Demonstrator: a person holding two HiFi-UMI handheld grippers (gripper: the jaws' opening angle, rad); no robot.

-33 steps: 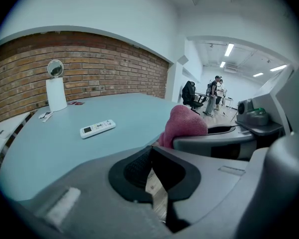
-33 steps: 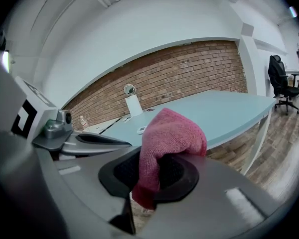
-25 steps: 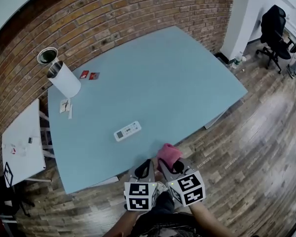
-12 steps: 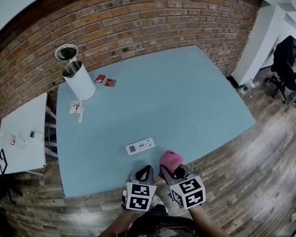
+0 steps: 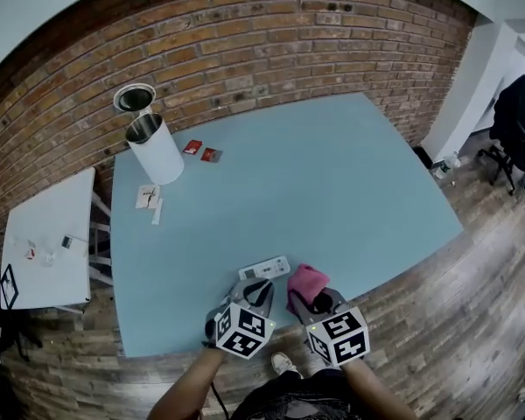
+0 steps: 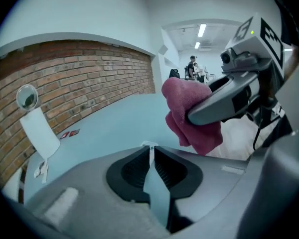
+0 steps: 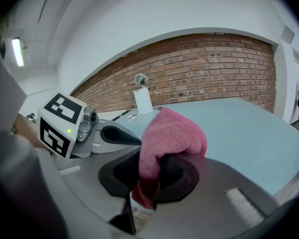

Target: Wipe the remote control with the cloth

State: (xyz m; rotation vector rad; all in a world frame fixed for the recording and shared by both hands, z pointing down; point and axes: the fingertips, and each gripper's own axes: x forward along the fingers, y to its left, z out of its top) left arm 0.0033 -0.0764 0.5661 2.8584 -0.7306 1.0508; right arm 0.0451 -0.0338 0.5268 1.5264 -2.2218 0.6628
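Right gripper (image 5: 310, 301) jaws clamped on pink cloth (image 5: 304, 281); left gripper (image 5: 259, 290) jaws just cracking open, empty, beside remote (image 5: 264, 268) on counter (image 5: 332, 182).

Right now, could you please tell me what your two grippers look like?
The left gripper and the right gripper have grey bodies ending in black ribbed pads. Each carries a white cube with black square markers and a small green light. A thin black cable hangs from the right one. No sleeves show on the forearms. The left jaws, with nothing between them, have just been opening.
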